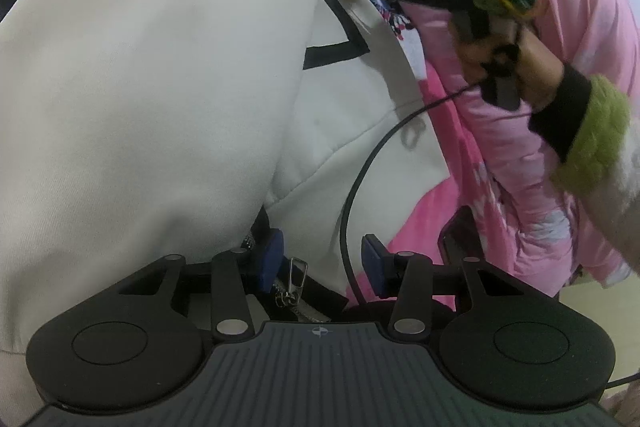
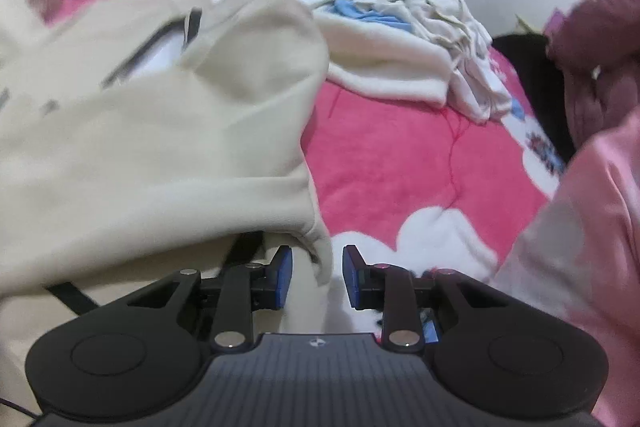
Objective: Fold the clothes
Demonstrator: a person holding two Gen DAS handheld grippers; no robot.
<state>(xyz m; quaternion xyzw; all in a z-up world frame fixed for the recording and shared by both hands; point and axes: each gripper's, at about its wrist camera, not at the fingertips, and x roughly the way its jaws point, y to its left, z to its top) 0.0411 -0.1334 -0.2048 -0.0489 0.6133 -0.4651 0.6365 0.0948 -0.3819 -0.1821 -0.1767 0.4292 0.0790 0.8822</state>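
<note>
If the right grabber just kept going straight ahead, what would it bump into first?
Most likely the cream jacket. Its hem already hangs between the right gripper's open fingers. Past that lies the pink bedspread, though the blur makes depth hard to judge.

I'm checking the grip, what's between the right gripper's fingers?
In the right wrist view, a hanging edge of the cream jacket lies between the right gripper fingers, which aren't pressing it.

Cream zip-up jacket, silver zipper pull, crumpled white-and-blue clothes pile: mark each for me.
cream zip-up jacket (image 1: 140, 87): left wrist view, on the broad folded-over panel.
silver zipper pull (image 1: 295, 277): left wrist view, on the metal tab.
crumpled white-and-blue clothes pile (image 2: 404, 39): right wrist view, on the white fabric at its middle.
</note>
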